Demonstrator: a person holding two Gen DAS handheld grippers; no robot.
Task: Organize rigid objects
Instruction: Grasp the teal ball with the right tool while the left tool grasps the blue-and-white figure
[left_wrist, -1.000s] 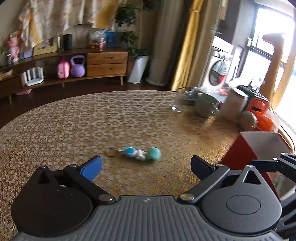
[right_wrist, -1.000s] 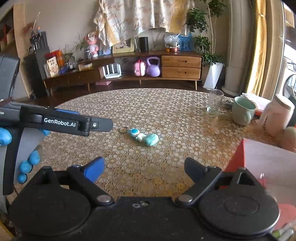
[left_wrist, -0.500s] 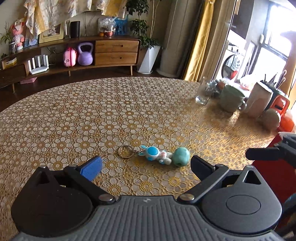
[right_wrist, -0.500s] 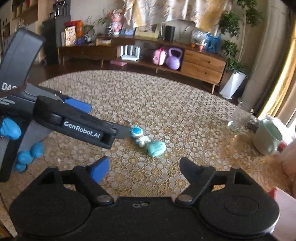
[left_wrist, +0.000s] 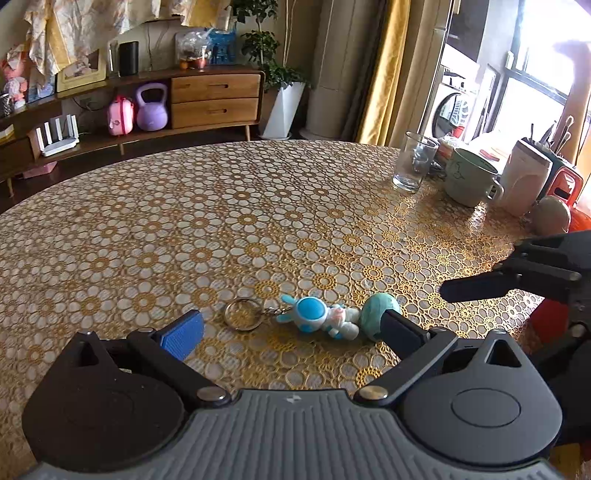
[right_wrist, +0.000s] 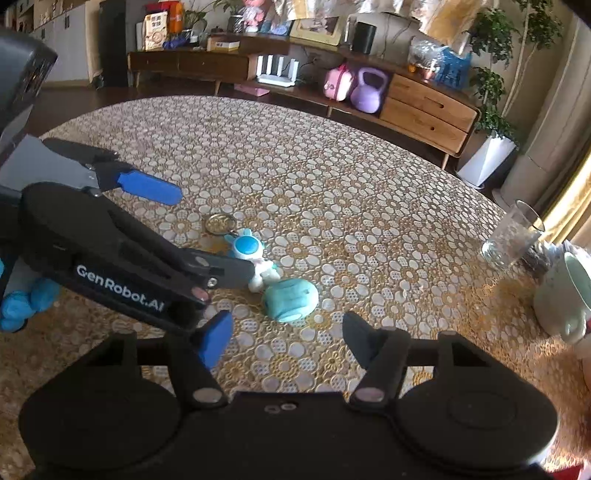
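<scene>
Left wrist view: the left gripper (left_wrist: 291, 328) hangs low over the round table (left_wrist: 184, 229) with its jaws spread wide and nothing gripped. Between the blue pad and the dark pad, on the near part of the patterned cloth, lies the keychain: a metal key ring (left_wrist: 242, 314), a small blue-and-white rabbit figure (left_wrist: 319, 316) and a teal charm (left_wrist: 378, 308) that sits just beside the dark finger (whether it touches, I cannot tell). The right gripper (left_wrist: 480, 284) reaches in from the right edge of the view. At the table's far right edge stand a drinking glass (left_wrist: 413, 162) and a green mug (left_wrist: 469, 177).

Right wrist view: the right gripper (right_wrist: 284, 338) has just been closing, its jaws now about half open, with nothing between them; the teal charm (right_wrist: 291, 299) lies just ahead of the fingertips. The left gripper (right_wrist: 214, 232) crosses from the left, its dark finger over the rabbit figure (right_wrist: 248, 249), the key ring (right_wrist: 220, 223) beyond.

Step in hand, as I judge it: the approach to pick up the keychain, no grasp yet made. The next move calls for one gripper to settle lower, straddle the figure or the charm and close, while the other keeps out of its way, since both crowd the same small thing.
</scene>
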